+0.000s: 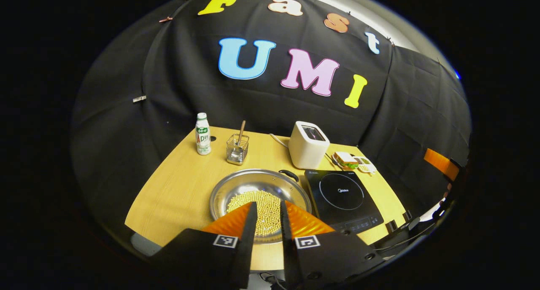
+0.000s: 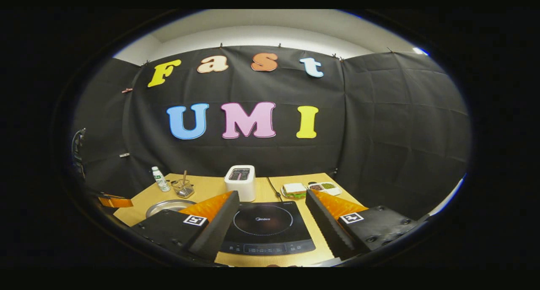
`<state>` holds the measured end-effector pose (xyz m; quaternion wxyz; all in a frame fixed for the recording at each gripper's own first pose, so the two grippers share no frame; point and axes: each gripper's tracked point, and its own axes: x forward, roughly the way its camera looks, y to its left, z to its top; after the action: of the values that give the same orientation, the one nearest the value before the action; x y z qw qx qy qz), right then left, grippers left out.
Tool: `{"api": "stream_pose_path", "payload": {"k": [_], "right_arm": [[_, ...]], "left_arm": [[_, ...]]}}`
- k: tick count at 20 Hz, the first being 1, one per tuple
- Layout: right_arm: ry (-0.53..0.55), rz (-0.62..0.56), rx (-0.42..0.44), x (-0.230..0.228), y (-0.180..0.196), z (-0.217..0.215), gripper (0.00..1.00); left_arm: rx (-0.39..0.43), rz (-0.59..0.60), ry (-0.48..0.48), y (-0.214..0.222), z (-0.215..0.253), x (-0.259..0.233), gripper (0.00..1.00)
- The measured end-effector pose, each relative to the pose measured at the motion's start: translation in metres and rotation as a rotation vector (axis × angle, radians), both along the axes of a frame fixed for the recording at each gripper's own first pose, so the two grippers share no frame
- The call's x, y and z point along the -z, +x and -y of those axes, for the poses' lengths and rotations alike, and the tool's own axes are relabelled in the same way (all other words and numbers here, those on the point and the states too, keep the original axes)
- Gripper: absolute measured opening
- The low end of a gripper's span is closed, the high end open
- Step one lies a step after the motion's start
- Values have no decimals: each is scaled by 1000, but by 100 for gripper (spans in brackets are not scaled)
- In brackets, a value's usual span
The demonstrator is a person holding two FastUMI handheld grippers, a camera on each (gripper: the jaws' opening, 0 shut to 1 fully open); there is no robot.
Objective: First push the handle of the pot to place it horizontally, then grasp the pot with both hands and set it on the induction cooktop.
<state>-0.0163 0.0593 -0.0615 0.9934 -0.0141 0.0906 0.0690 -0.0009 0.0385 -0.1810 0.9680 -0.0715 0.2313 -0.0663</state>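
Risk first: the pot [image 1: 260, 193] is a wide, shallow metal pan loaded with loose yellow beads, so a hard or off-line shove at its handle [image 1: 289, 174] would likely slide the whole pan or spill the load rather than turn it; an uneven two-sided lift would tip it the same way. The cooktop [image 1: 344, 195] has a smooth glass face, and a heavy set-down could skid or knock. Left to right on the worktop [image 1: 177, 189]: bottle [image 1: 203, 135], wire holder [image 1: 237, 149], pot, toaster [image 1: 308, 144], cooktop, sandwich [image 1: 346, 159]. The left claw [image 1: 268, 214] has its jaws set narrowly apart, gripping nothing, raised over the pot's near rim; the dark handle lies at the far right rim, beyond the tips and apart from them. The right claw [image 2: 268, 214] stands wide open and empty, framing the cooktop [image 2: 263, 226]; the pot [image 2: 168, 206] lies off to its left, well apart. The handle push appears not yet begun.
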Motion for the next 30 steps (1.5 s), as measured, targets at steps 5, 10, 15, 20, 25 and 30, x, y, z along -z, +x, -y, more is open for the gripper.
{"api": "stream_pose_path", "payload": {"k": [5,10,15,20,25,30], "right_arm": [[-21,-22,-25,10,-1,-7,99],[-19,-69,-23,28,-1,-5,98],[-39,-92,-35,38,-1,-8,99],[-52,-114,-38,48,-1,-10,99],[-42,-111,-33,48,2,-10,99],[-49,-113,-20,52,4,-8,95]], "left_arm": [[-68,-102,-38,-11,-26,48,5],[-61,-156,-57,-21,-39,83,5],[-64,-263,-99,-30,-43,130,5],[-3,-328,-167,-36,-26,154,5],[40,-379,-148,-29,-15,171,5],[32,-412,-135,-15,-19,176,5]]}}
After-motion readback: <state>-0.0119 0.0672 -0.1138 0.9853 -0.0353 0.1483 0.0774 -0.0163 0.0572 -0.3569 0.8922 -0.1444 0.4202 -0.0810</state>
